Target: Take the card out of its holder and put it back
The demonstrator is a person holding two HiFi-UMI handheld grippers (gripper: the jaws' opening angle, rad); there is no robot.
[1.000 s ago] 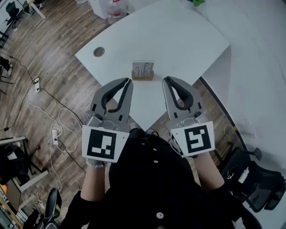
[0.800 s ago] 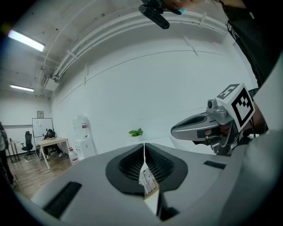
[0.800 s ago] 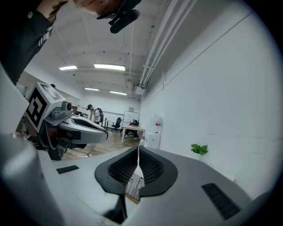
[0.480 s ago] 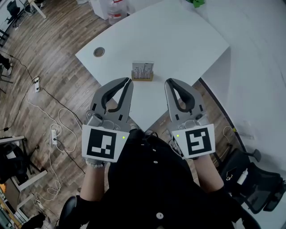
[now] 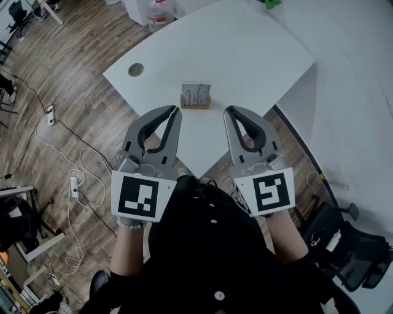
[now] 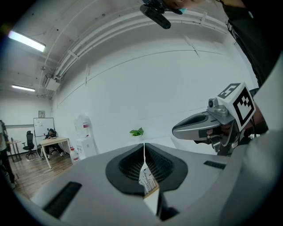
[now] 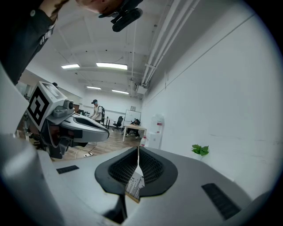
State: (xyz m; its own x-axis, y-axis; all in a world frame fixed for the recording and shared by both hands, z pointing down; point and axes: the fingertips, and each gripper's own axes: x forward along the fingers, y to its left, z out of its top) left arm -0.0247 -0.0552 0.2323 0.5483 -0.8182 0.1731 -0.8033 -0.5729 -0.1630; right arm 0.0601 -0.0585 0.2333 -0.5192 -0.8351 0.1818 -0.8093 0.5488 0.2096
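A printed card (image 5: 196,94) stands upright in a small wooden holder (image 5: 196,107) on the white table (image 5: 245,55). My left gripper (image 5: 178,110) is shut and holds nothing, its tips just short of the holder's left side. At the same height, my right gripper (image 5: 226,110) is also shut with nothing in it, a little to the holder's right. In the left gripper view the card (image 6: 148,182) shows below the shut left gripper (image 6: 143,148). The right gripper view shows the card (image 7: 134,187) under the shut right gripper (image 7: 138,152).
A round cable hole (image 5: 136,70) sits near the table's left edge. A green plant (image 5: 272,3) is at the far edge. Water bottles (image 5: 161,15) stand on the floor beyond. Cables (image 5: 73,178) trail on the wood floor at left, and an office chair (image 5: 344,251) stands at right.
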